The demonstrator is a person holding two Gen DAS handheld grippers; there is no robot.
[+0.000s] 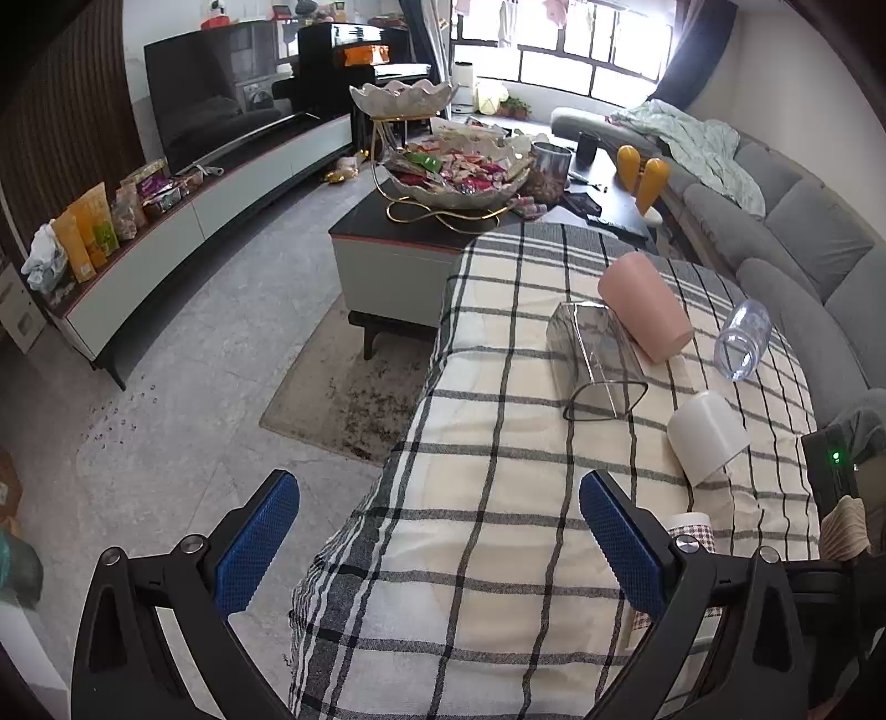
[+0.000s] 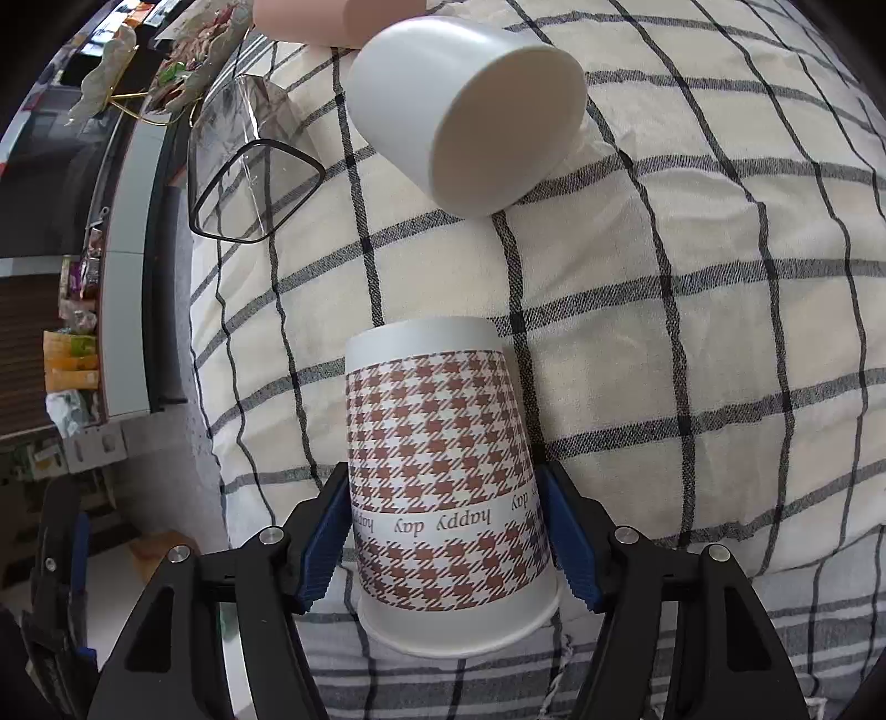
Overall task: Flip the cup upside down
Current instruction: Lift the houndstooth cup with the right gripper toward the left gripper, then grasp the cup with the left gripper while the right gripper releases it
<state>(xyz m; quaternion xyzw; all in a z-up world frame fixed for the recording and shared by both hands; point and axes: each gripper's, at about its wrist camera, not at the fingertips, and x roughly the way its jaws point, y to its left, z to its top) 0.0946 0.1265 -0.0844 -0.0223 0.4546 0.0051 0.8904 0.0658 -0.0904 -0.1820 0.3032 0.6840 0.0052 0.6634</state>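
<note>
Right tongs [image 2: 448, 531] clamped on paper cup [image 2: 443, 476], blue pads on both sides. Cup w/ brown check print, "happy day" upside down, wide rim toward camera, narrow end pointing away over checked cloth [image 2: 692, 332]. Just past it, white cup [image 2: 459, 105] on its side, mouth open toward camera. Clear cup [image 2: 249, 166] w/ dark rim lying to the left, pink cup [image 2: 310, 22] behind.

Left tongs [image 1: 440, 545] apart, holding nothing, at edge of cloth. Far off: clear bottle [image 1: 745, 340], grey sofa [image 1: 803, 238], snack bowl [image 1: 459, 177] on worktop [image 1: 387, 232].
</note>
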